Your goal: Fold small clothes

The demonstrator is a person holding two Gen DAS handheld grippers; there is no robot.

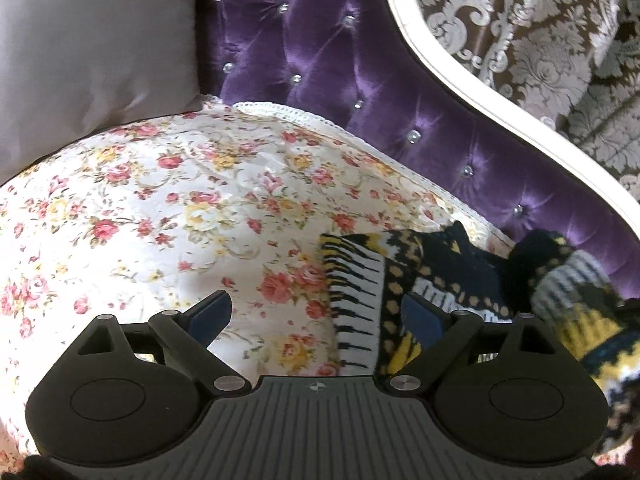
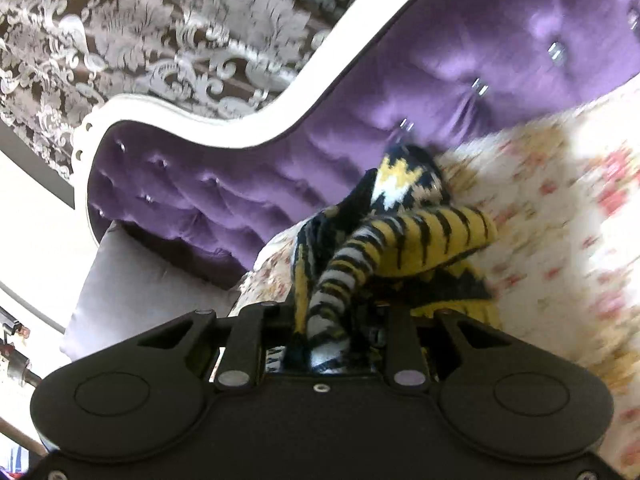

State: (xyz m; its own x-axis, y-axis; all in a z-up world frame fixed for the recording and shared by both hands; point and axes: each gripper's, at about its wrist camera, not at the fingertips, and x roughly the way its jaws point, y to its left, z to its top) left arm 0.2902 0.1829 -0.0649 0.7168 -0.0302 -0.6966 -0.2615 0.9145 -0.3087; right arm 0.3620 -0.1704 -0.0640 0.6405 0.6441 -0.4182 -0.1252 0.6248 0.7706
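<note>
Right wrist view: right claw (image 2: 332,340) clamped on knitted garment (image 2: 404,220); left claw (image 1: 316,316) spread wide, empty, over floral cover (image 1: 160,208).

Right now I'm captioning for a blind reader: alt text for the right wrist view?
The right gripper has its jaws shut on a bunched yellow, black and white knit garment, above a floral cover on a purple tufted sofa.

The left gripper (image 1: 316,316) hovered with jaws spread wide and nothing between them, angled downward. The right gripper (image 2: 340,344) stood nearly closed, its jaws clamped on bunched knitted fabric (image 2: 400,236).
</note>
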